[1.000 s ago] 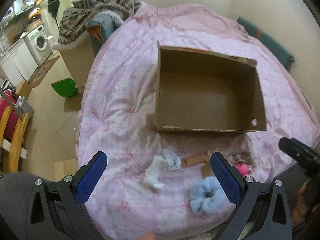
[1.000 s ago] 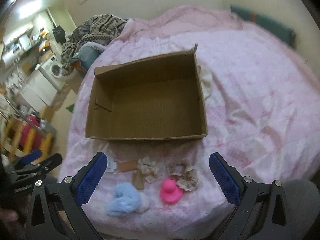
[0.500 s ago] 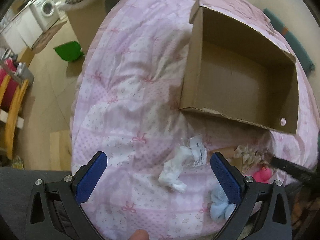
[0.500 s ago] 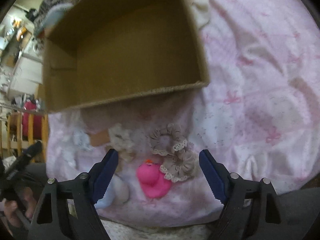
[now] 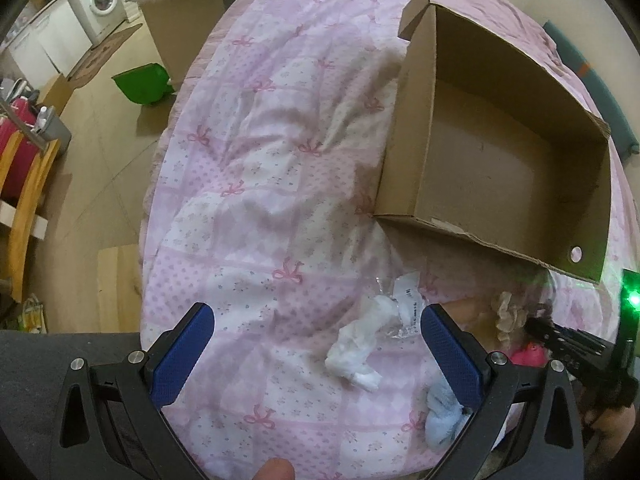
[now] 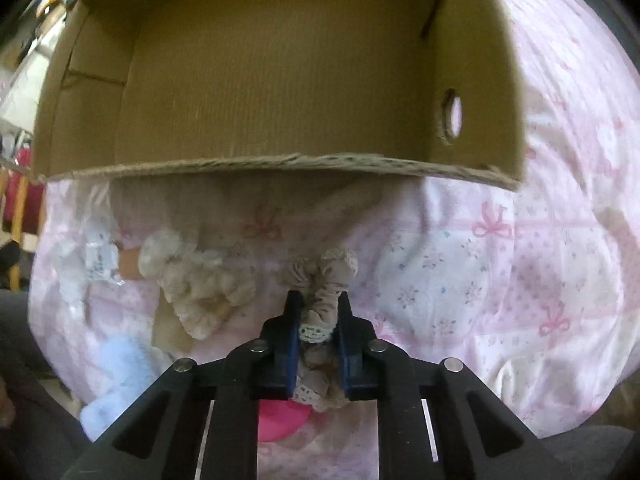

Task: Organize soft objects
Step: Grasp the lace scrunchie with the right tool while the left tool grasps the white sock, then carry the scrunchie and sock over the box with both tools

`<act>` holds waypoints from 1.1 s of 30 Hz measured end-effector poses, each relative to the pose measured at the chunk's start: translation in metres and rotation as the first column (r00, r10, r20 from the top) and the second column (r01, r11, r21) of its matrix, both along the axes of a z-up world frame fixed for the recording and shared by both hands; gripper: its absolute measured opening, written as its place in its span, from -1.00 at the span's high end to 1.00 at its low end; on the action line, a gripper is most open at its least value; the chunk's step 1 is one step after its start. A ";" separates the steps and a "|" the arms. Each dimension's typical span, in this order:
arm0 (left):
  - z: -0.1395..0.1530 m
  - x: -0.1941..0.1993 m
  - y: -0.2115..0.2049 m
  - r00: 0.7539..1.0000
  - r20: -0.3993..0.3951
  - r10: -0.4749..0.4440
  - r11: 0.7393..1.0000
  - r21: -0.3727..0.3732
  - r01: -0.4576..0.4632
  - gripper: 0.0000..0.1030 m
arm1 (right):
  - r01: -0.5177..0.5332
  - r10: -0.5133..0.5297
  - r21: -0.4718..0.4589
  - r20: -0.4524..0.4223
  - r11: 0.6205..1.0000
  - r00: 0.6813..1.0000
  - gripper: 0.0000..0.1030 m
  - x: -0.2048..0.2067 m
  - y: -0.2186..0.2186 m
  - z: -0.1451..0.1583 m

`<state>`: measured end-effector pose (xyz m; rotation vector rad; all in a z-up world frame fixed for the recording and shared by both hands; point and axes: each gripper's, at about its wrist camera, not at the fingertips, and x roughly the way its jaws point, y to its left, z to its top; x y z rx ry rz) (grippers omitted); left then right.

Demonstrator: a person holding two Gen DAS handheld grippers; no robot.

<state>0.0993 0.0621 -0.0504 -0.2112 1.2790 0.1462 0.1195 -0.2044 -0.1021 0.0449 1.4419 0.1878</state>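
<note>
Right gripper (image 6: 318,322) now clamped on the taupe lace-edged scrunchie (image 6: 326,280), jaws just closed from wide open a second ago, fabric bunched between the blue pads (image 6: 290,344). Much lower and nearer the pink quilt (image 6: 500,272) than before, just short of the cardboard box (image 6: 280,60)'s near wall. Pink toy (image 6: 280,420) directly under the fingers, partly hidden, formerly in plain view. Cream scrunchie (image 6: 192,280) left of the grip, near the box's front-left side; blue fluffy scrunchie (image 6: 116,376) further left and farther from the box.

Left gripper (image 5: 316,352) spread wide, holding nothing, lower than earlier, over the quilt short of the box's near-left corner. White crumpled cloth (image 5: 360,348) between the blue fingers (image 5: 182,356), not touched; box still bare inside.
</note>
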 end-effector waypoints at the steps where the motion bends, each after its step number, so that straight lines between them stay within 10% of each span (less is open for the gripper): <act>1: 0.000 0.000 0.001 1.000 0.000 0.002 1.000 0.002 -0.002 -1.00 | 0.009 -0.009 0.014 0.010 1.000 1.000 0.71 -0.001 -0.001 0.003; 12: 0.000 -0.002 0.010 0.999 0.009 0.038 0.999 -0.003 -0.038 -0.96 | 0.014 -0.062 0.267 0.171 0.964 0.983 0.72 -0.025 -0.005 0.067; 27: -0.062 0.005 -0.027 0.966 -0.232 -0.116 0.987 -0.132 0.086 0.10 | 0.001 -0.072 0.356 0.185 0.934 0.980 0.72 -0.031 -0.014 0.070; 29: -0.065 0.006 -0.029 0.963 -0.241 -0.120 0.986 -0.141 0.088 0.52 | -0.005 -0.064 0.349 0.185 0.937 0.981 0.72 -0.032 -0.016 0.069; 33: -0.064 0.006 -0.029 0.965 -0.227 -0.132 0.981 -0.173 0.094 0.58 | -0.011 -0.066 0.339 0.213 0.941 0.975 0.72 -0.036 -0.016 0.074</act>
